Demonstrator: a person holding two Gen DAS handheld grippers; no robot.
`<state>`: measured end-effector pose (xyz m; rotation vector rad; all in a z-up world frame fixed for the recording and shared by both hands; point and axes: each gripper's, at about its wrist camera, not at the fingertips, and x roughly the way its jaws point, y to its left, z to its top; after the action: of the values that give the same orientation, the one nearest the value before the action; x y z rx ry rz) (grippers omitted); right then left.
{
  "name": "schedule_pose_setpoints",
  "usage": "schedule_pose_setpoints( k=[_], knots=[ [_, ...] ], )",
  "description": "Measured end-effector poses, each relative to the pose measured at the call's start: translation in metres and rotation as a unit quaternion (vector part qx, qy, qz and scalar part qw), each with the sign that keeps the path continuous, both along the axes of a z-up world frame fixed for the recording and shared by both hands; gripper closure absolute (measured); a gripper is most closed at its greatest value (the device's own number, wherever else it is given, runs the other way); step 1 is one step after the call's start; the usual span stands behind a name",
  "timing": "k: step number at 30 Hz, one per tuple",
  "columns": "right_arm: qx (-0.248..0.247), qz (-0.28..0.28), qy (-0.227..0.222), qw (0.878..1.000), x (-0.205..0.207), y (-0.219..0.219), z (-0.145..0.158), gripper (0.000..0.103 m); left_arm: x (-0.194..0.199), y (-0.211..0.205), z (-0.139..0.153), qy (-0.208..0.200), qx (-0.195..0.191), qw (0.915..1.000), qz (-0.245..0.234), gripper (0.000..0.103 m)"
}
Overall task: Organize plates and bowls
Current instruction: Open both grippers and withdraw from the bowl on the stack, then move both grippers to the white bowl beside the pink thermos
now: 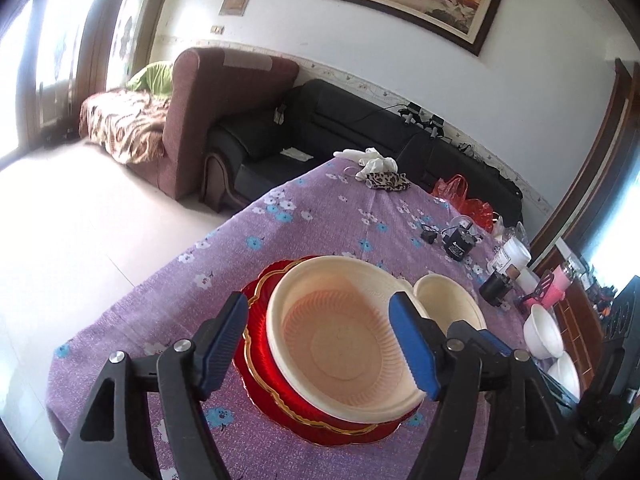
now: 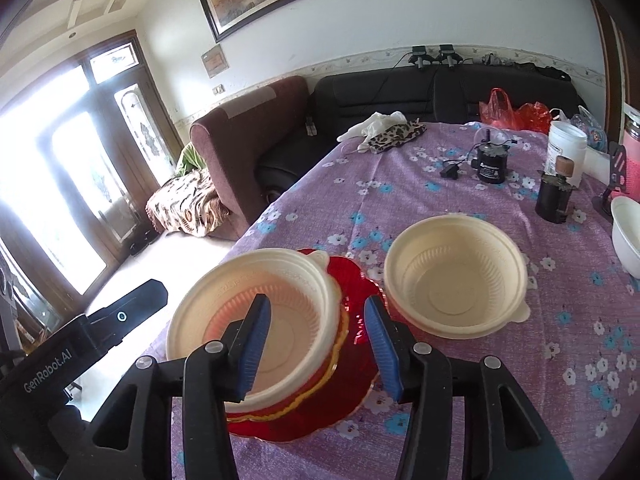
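Floral cloth covers the counter [image 2: 460,200], where one cream bowl [image 1: 344,332] sits on red plates [image 1: 260,372] beside another bowl [image 2: 454,276] — light, thin, flexible, best pinched at the rim — both left gripper [image 1: 332,346] and right gripper [image 2: 322,346] hovering open, empty.

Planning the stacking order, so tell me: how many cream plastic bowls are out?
2: one cream bowl sits on the red plates; the other rests on the tablecloth beside them.
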<state>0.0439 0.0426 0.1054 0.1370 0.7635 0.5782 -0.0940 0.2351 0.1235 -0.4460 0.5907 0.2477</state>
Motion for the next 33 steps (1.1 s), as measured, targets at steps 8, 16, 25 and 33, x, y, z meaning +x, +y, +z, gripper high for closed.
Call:
schedule_pose_setpoints(
  k=[8,16,25,33],
  knots=[
    [0.013,-0.034,0.007,0.999,-0.001,-0.048,-0.006,0.047,0.001,-0.048,0.012,-0.003,0.068,0.9974,-0.023,0.022],
    [0.032,-0.071,0.012,0.997,-0.001,-0.102,-0.012,0.045,0.007,-0.095,0.017,0.006,0.114,0.9923,-0.048,0.021],
    [0.043,-0.109,0.015,0.993,0.0,-0.16,-0.016,0.044,0.017,-0.153,0.014,0.017,0.154,0.9839,-0.09,0.02],
    [0.053,-0.154,0.013,0.987,0.005,-0.218,-0.017,0.041,0.028,-0.194,0.009,0.027,0.186,0.9748,-0.12,0.02]
  ],
)
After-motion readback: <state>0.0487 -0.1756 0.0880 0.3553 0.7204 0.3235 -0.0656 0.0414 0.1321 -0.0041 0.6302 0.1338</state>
